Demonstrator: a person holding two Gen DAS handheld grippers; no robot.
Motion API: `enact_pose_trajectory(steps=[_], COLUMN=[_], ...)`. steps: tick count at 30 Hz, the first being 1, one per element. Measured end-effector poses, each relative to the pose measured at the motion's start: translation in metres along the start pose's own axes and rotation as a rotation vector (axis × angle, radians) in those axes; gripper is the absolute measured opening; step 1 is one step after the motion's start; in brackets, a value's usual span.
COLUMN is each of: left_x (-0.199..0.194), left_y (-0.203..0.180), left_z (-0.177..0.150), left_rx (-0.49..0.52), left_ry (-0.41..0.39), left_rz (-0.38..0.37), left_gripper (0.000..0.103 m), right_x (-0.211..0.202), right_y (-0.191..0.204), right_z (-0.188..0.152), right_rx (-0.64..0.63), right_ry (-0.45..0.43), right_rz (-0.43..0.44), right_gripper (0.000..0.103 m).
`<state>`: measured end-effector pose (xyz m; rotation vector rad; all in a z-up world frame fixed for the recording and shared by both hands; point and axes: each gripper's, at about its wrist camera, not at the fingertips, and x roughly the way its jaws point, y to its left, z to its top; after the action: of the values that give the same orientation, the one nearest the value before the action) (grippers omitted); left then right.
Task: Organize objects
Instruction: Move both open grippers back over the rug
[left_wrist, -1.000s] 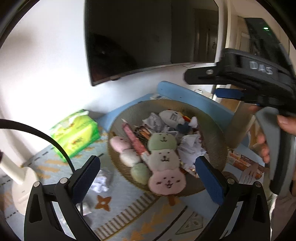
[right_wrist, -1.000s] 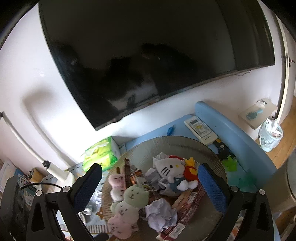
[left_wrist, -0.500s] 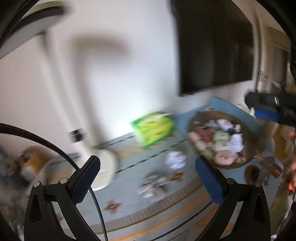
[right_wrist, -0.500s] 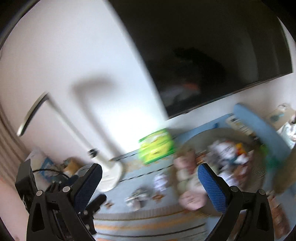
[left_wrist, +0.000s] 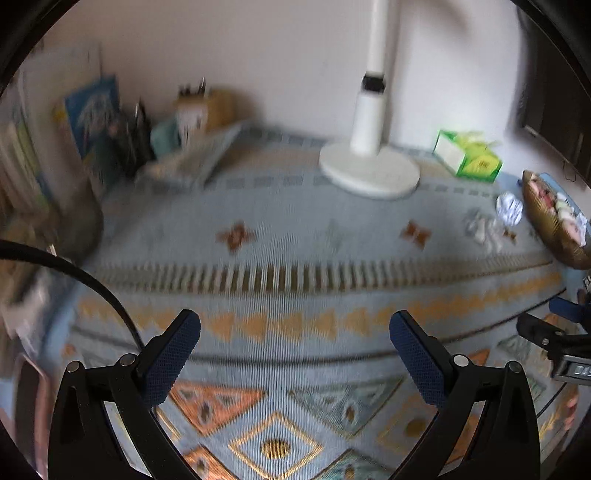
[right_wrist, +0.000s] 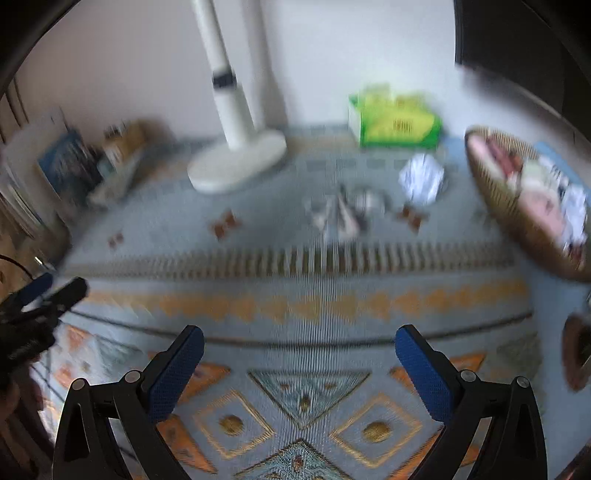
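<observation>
A woven basket (right_wrist: 495, 192) full of plush toys and crumpled paper stands at the right edge of a patterned blue cloth (right_wrist: 295, 302); it also shows in the left wrist view (left_wrist: 546, 221). A crumpled white paper ball (right_wrist: 421, 177) and a crumpled grey wrapper (right_wrist: 343, 214) lie on the cloth left of the basket; both show in the left wrist view, the ball (left_wrist: 509, 208) and the wrapper (left_wrist: 482, 227). My left gripper (left_wrist: 294, 350) and my right gripper (right_wrist: 299, 358) are both open and empty above the cloth's near part. Both views are motion-blurred.
A white lamp base (left_wrist: 369, 173) stands at the back, a green tissue pack (right_wrist: 395, 122) beside it. Books and small containers (left_wrist: 122, 136) crowd the back left. A dark screen (right_wrist: 517, 44) hangs on the wall at right.
Both grippers have swung left, away from the basket, and now look at the cloth and lamp. The basket has slid from view centre to the right edge. Jaws stayed open.
</observation>
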<state>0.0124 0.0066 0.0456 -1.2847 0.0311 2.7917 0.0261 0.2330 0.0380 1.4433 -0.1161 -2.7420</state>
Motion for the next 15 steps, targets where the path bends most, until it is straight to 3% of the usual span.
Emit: enact_pose_trajectory(steps=[6,7,15], left_x=[0.027,0.034,0.035], left_y=[-0.005,-0.005,-0.006], left_z=[-0.027,-0.026,-0.027], left_rx=[0.018,0.016,0.009], left_ry=[0.046,0.075,0.078], left_rz=[0.008,0.001,0.006], left_gripper=[0.103,0.103,0.103], right_x=[0.024,0.023,0.026], right_y=[-0.007,-0.006,-0.01], right_z=[-0.013,-0.014,-0.013], right_rx=[-0.044,-0.065,-0.06], right_ry=[0.013,-0.005,-0.024], right_rz=[-0.088,-0.081,-0.072], right_gripper=[0.103,0.103,0.103])
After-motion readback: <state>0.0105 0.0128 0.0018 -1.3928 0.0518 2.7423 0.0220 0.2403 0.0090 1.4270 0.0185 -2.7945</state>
